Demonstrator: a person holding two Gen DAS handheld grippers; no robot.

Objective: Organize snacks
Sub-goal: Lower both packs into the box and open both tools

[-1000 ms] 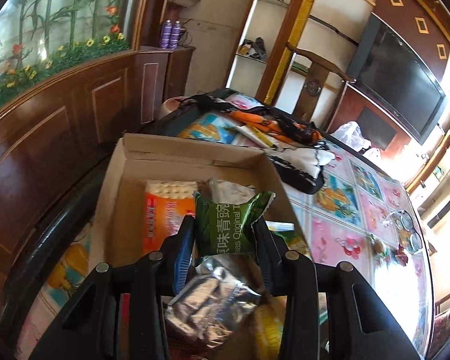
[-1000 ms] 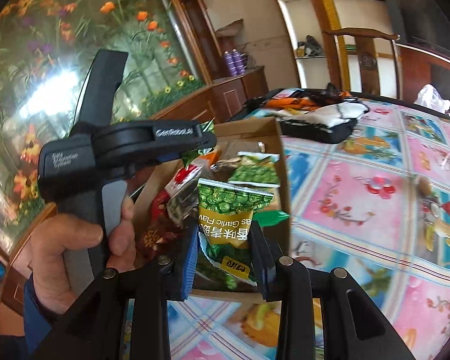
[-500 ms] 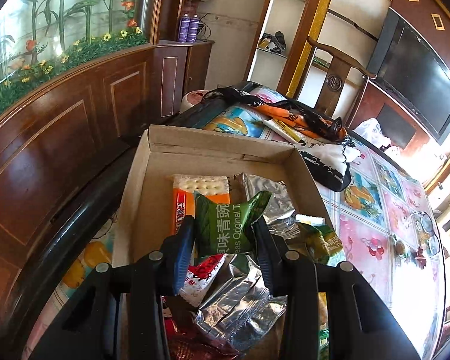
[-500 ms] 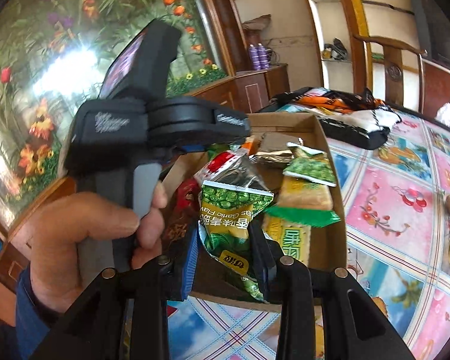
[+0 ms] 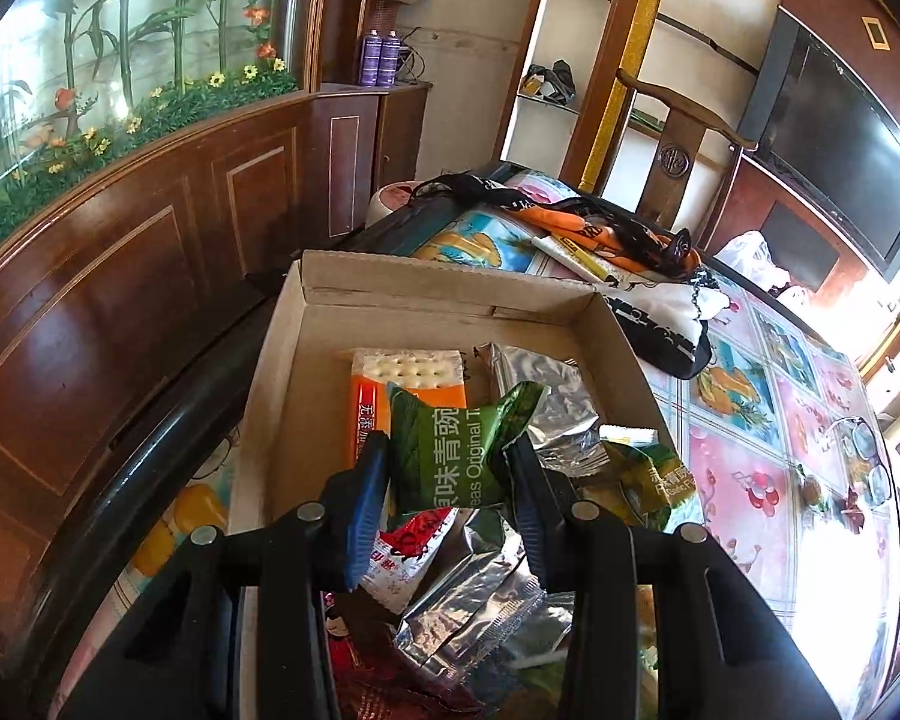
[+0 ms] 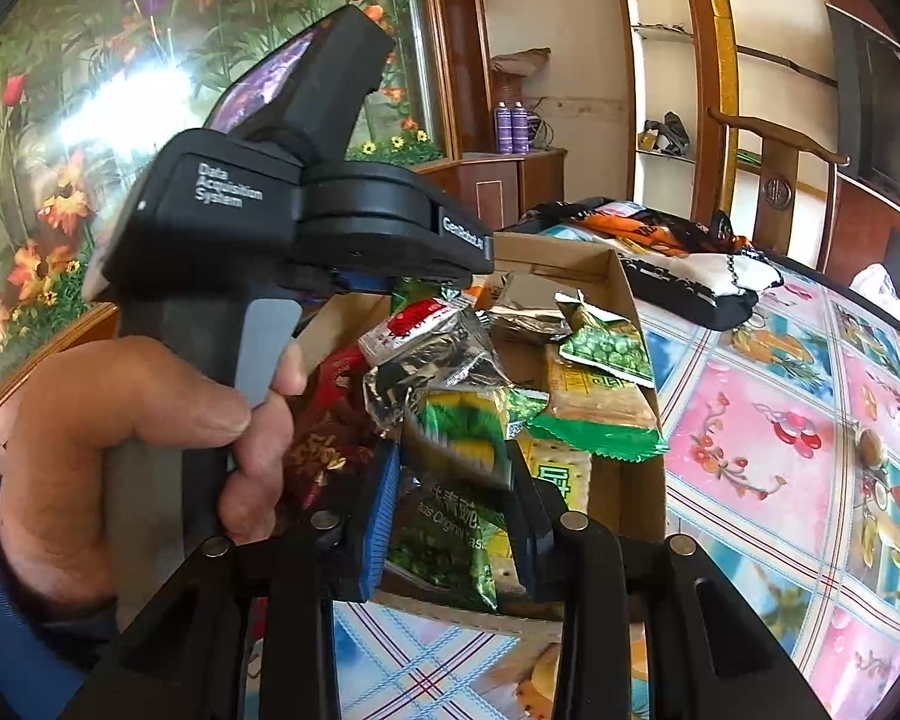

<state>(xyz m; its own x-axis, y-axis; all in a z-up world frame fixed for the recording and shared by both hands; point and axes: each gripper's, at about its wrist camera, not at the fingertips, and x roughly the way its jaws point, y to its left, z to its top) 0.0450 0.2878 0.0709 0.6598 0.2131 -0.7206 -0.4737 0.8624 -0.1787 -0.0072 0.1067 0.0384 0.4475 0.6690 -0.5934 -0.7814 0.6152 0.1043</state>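
A cardboard box [image 5: 450, 294] on the table holds several snack packets; it also shows in the right wrist view [image 6: 642, 498]. My left gripper [image 5: 447, 474] is shut on a green pea packet [image 5: 456, 450] and holds it above an orange cracker pack [image 5: 408, 378] and silver foil packets [image 5: 546, 378]. My right gripper [image 6: 453, 492] is shut on a green-yellow pea packet [image 6: 459, 438], blurred, at the box's near edge. The left gripper's black body [image 6: 330, 228] and the hand holding it fill the left of the right wrist view.
A patterned tablecloth [image 6: 780, 420] covers the table to the right of the box. A black-and-white pouch [image 5: 660, 324] and orange straps [image 5: 600, 234] lie behind the box. A dark wooden cabinet [image 5: 120, 300] runs along the left. Glasses [image 5: 864, 450] lie far right.
The left gripper has drawn back and risen a little with its green packet. The right gripper has moved closer over the box, and its packet is now blurred and tilted.
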